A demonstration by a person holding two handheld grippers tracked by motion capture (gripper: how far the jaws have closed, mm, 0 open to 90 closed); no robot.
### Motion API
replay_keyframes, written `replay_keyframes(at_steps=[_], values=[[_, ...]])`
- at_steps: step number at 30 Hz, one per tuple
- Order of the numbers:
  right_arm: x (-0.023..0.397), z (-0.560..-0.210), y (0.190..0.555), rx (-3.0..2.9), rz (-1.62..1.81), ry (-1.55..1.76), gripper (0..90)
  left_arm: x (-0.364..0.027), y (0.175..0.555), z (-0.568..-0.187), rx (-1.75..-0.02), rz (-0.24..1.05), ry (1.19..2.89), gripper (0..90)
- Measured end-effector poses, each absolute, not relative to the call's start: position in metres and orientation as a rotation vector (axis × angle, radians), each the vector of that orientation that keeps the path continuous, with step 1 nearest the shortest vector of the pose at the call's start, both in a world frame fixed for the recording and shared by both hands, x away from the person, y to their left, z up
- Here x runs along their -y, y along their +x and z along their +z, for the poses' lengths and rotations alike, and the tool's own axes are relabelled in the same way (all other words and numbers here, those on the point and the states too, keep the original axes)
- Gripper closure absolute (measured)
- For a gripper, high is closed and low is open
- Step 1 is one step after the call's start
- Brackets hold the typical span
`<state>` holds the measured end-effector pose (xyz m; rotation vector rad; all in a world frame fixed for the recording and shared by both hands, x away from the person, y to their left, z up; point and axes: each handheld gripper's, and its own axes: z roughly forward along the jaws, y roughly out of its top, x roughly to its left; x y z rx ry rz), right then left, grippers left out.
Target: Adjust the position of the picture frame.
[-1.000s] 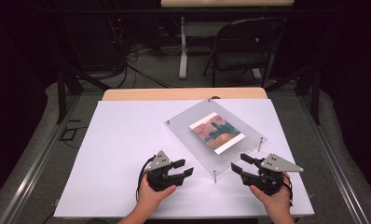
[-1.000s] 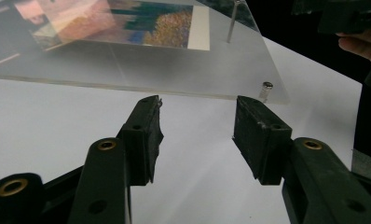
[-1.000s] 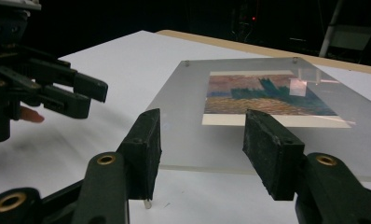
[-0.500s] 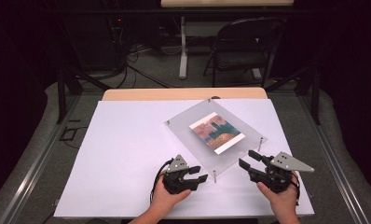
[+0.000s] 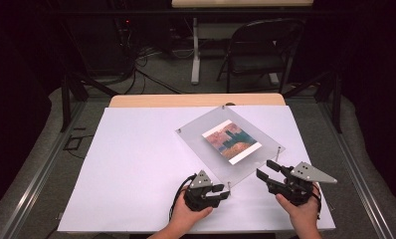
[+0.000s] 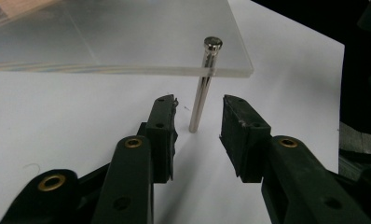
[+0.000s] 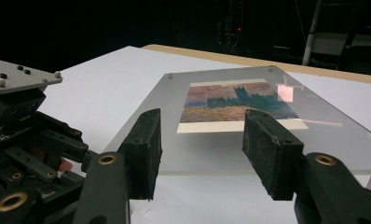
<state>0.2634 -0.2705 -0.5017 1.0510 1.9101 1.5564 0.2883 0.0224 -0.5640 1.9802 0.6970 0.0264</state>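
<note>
A clear acrylic panel with a painted landscape print sandwiched in it stands on thin metal pins on the white table. My left gripper is at the panel's near corner. In the left gripper view its jaws flank the corner pin with a gap on each side; they have just been closing and remain open. My right gripper is open at the panel's near right edge. In the right gripper view it faces the panel and print, with nothing between its pads.
A wooden strip runs along the table's far edge. Behind it stand a folding chair and a table leg, with cables on the floor. The left gripper's body sits close at the left of the right gripper view.
My left gripper has moved right to the panel's near corner, and its jaws have narrowed around the pin. The right gripper has barely shifted.
</note>
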Motion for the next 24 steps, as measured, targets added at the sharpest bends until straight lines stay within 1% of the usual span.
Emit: replay_keyframes(at_steps=[13, 17, 20, 24], values=[[0.272, -0.502, 0.263, -1.907, 1.560, 1.055, 46.9, -0.006, 0.295, -0.560, -0.711, -0.009, 2.006, 72.8], [0.273, -0.502, 0.263, -1.901, 1.563, 1.054, 46.9, -0.002, 0.297, -0.559, -0.727, -0.004, 2.016, 76.1], [0.274, -0.501, 0.263, -1.899, 1.567, 1.062, 46.9, -0.001, 0.299, -0.560, -0.729, -0.004, 2.023, 80.7], [0.275, -0.501, 0.263, -1.894, 1.567, 1.059, 46.9, -0.001, 0.299, -0.561, -0.737, -0.008, 2.028, 82.9]])
